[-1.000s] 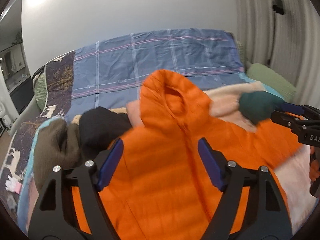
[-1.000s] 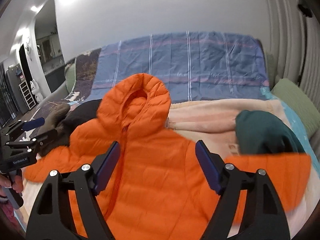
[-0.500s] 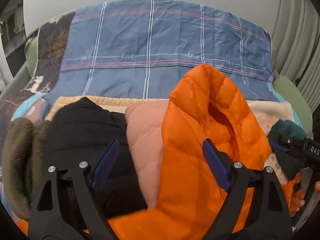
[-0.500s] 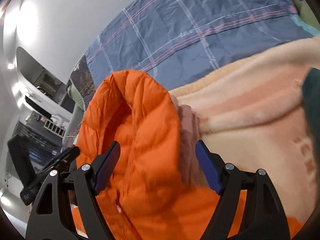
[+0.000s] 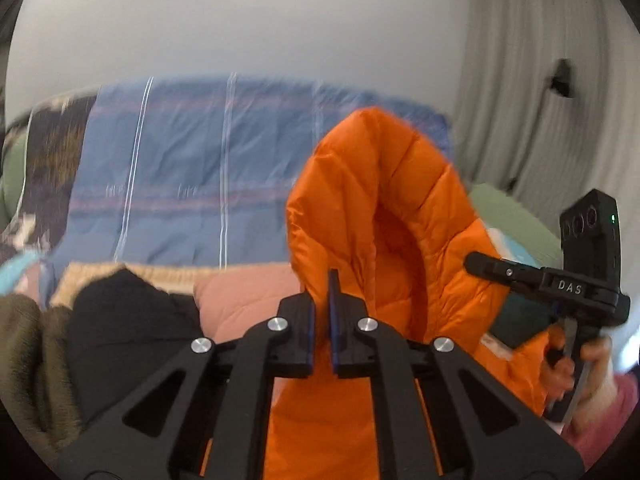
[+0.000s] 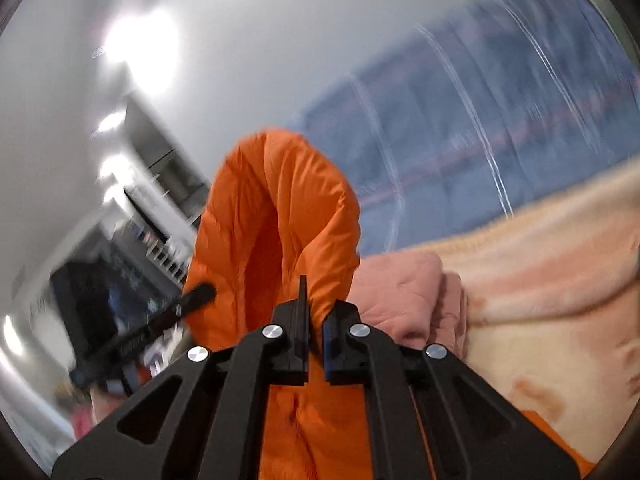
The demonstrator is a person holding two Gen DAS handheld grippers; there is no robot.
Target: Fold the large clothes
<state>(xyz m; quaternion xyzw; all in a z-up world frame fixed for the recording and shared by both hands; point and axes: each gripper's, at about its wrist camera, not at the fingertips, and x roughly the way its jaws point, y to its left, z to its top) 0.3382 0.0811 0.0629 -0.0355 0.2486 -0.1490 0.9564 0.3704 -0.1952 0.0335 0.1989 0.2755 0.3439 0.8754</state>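
Note:
An orange puffer jacket (image 5: pixel 384 200) lies on the bed with its hood raised upright. My left gripper (image 5: pixel 322 300) is closing, its blue pads pinching the hood's left edge at the collar. In the right wrist view the hood (image 6: pixel 276 200) stands just ahead, and my right gripper (image 6: pixel 314 308) is closing on its right edge with orange fabric between the pads. Each gripper shows in the other's view: the right gripper (image 5: pixel 486 266) at the hood's far side, held by a hand (image 5: pixel 596 360), and the left gripper (image 6: pixel 196 294), blurred, against the hood.
A blue plaid bedcover (image 5: pixel 180 184) spreads behind the jacket. A black garment (image 5: pixel 120 320), an olive one (image 5: pixel 24 340) and a pink quilted one (image 5: pixel 240 296) lie to the left. A peach blanket (image 6: pixel 540 280) covers the right; a green pillow (image 5: pixel 516 216) sits by the curtain (image 5: pixel 540 80).
Both grippers moved in to the two sides of the hood and went from wide open to closed on the orange fabric. The hood now stands up between them.

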